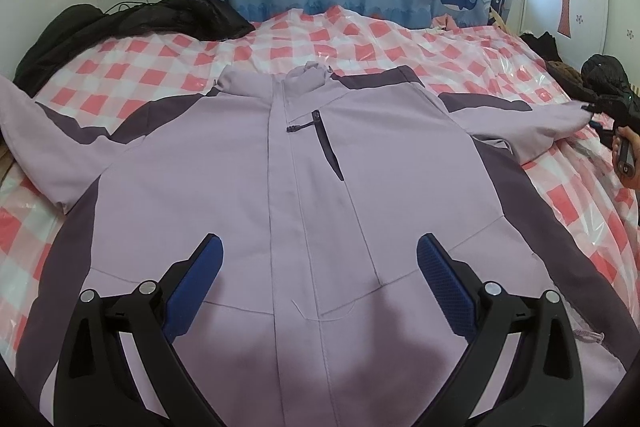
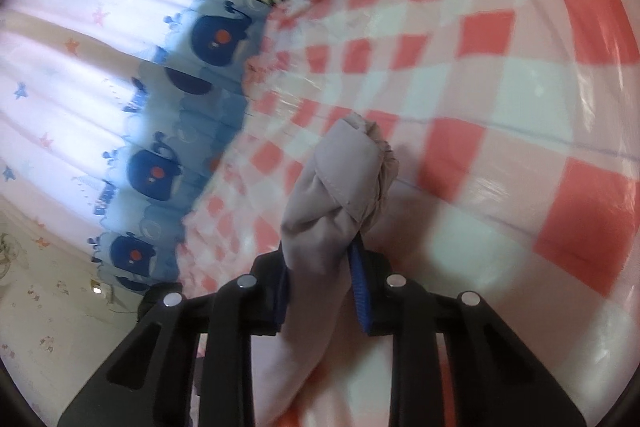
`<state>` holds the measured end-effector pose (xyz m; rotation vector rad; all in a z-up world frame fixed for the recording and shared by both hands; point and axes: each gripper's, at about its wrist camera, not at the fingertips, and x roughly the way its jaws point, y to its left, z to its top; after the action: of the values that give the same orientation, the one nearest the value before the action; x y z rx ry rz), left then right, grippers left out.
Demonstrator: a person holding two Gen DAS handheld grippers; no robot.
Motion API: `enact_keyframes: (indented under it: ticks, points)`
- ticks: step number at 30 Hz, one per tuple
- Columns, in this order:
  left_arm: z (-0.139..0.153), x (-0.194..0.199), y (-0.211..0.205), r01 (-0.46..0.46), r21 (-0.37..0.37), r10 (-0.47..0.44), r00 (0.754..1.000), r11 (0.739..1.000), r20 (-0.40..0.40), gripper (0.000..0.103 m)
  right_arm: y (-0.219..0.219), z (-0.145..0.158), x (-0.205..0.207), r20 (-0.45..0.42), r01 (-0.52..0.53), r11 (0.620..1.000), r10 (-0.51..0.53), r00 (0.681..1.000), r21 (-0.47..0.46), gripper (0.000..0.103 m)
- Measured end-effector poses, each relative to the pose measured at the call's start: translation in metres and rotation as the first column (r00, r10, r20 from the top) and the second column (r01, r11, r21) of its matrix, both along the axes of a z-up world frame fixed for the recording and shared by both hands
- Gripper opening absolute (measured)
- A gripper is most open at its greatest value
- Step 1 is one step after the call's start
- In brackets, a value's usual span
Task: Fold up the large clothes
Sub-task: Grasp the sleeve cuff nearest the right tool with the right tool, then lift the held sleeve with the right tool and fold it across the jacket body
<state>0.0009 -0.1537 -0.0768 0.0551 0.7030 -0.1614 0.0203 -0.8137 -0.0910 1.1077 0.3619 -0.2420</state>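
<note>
Lilac jacket (image 1: 224, 187) lies face-up and spread across the checked bed (image 1: 360, 39), ready for folding; left hand-held gripper (image 1: 318, 247) hovers wide open over its hem, while right hand-held gripper (image 2: 320, 263) pinches the sleeve cuff (image 2: 344, 163), likely to fold it inward

no legible text or labels

Checked bedcover (image 1: 168, 59) lies open around the jacket (image 1: 224, 195); dark clothes (image 1: 132, 19) crowd the far-left corner.

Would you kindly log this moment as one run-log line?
jacket: flat, front up on bed | left gripper: open above hem | right gripper: shut on sleeve cuff
</note>
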Motion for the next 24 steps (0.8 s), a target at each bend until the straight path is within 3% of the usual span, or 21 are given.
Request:
enact_keyframes:
  ticks: [12,19,24]
  points:
    - [0.007,-0.005,0.001,-0.002,-0.023,0.003,1.000,1.000,0.005,0.094,0.059,0.098,0.024,0.172,-0.113,0.984,0.136,0.976,-0.137,0.027]
    - [0.015,-0.010,0.006,-0.010,-0.053,0.011,1.000,0.999,0.013,0.094,0.151,0.163,0.064,0.199,-0.264,0.922,0.326,0.924,-0.283,0.027]
    - [0.019,-0.013,0.014,-0.024,-0.083,0.024,1.000,0.996,0.006,0.094,0.222,0.190,0.086,0.206,-0.357,0.868,0.441,0.874,-0.345,0.027]
